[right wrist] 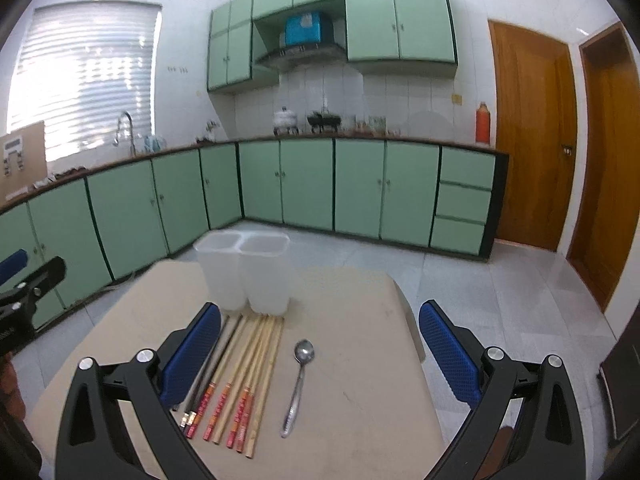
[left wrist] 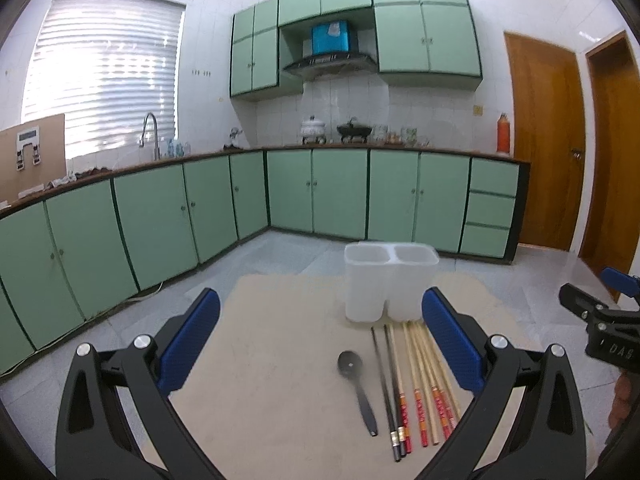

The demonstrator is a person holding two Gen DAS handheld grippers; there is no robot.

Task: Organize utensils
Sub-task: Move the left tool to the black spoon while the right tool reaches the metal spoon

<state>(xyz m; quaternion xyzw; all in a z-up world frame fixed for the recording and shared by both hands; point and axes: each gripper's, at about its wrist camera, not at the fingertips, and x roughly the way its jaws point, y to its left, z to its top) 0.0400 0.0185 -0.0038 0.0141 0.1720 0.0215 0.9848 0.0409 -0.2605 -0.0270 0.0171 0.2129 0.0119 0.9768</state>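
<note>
Two spoons [right wrist: 298,384] flank aligned chopsticks [right wrist: 236,384] before a translucent two-compartment holder [right wrist: 244,272].

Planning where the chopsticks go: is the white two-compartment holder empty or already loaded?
Empty, as far as visible: nothing sticks out of either compartment of the holder. The chopsticks and spoons lie on the table.

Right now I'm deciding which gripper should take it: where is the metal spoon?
The metal spoon lies flat on the beige table, just right of the chopsticks, bowl toward the white two-compartment holder; in the right wrist view, it is between the open fingers.
</note>
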